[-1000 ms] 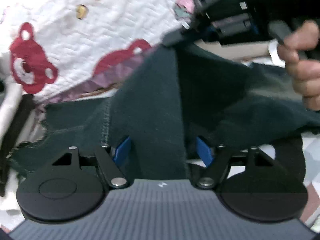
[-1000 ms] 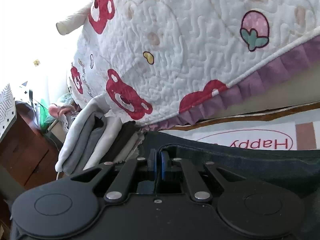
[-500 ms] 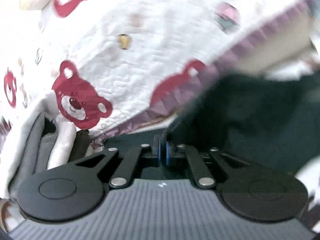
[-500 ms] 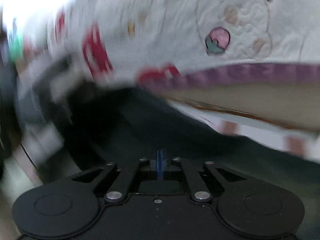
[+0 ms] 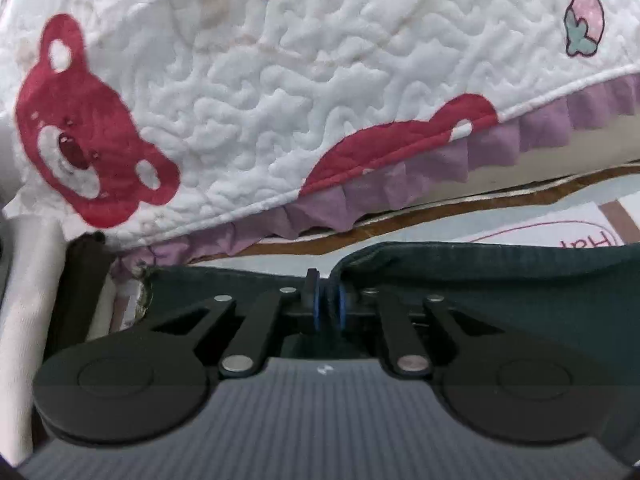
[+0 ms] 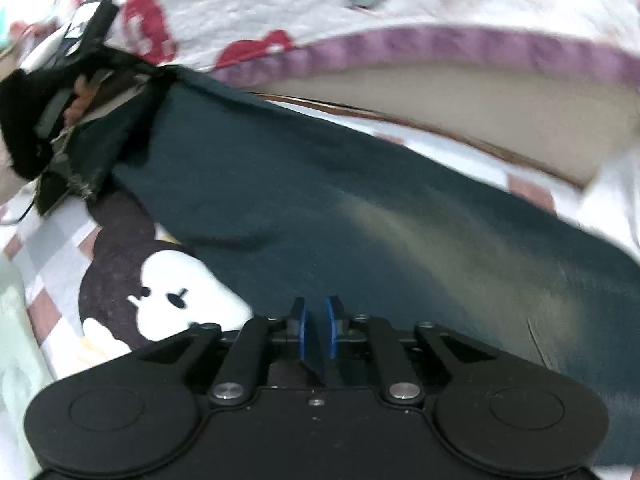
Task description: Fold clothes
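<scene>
A dark teal garment (image 6: 360,208) lies stretched flat across a cartoon-print mat. My right gripper (image 6: 316,330) is shut on its near edge, with fabric pinched between the blue pads. In the left wrist view my left gripper (image 5: 327,304) is shut on a folded edge of the same garment (image 5: 500,276), low over the mat. The left gripper (image 6: 52,92) and the hand holding it also show at the far left of the right wrist view, at the garment's far corner.
A white quilted bed cover (image 5: 300,92) with red bears and a purple frill (image 5: 440,160) hangs just beyond the garment. Folded pale clothes (image 5: 24,280) are stacked at the left. The mat (image 6: 168,280) carries a dark cartoon figure.
My left gripper has shut on the garment's edge and dropped low. My right gripper has swung with its edge, and the garment now lies spread flat between the two.
</scene>
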`<state>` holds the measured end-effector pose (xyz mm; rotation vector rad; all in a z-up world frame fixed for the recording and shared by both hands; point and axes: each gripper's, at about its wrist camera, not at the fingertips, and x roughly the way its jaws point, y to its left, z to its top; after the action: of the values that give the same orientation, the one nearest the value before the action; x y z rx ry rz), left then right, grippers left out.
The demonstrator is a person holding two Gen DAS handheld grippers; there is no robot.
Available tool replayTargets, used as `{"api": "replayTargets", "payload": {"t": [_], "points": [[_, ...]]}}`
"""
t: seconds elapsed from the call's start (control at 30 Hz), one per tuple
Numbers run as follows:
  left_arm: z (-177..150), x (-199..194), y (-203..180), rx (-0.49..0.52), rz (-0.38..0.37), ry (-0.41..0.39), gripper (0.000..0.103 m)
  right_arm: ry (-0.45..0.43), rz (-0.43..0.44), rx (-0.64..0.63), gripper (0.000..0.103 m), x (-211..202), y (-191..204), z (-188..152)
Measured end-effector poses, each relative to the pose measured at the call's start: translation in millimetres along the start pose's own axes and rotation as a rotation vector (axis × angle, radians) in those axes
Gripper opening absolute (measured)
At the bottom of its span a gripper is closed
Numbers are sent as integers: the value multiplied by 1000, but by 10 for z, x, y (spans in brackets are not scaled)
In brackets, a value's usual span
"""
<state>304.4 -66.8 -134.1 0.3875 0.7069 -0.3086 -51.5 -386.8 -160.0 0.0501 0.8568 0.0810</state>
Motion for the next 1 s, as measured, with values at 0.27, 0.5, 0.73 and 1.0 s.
{"api": "replayTargets", "payload": {"t": [0.27, 0.5, 0.73, 1.0], "points": [[273, -107, 25, 197, 33, -8, 51, 38, -1, 27, 29, 113, -74, -91], [359, -288, 844, -163, -188, 73, 79, 73, 10, 20, 40, 246, -49, -114], [153, -381, 936, -275, -243, 67, 79, 83, 16, -54, 49, 374, 192, -20], [286, -422, 805, -163, -150, 81, 75, 11, 130, -98, 48, 482, 410, 391]]}}
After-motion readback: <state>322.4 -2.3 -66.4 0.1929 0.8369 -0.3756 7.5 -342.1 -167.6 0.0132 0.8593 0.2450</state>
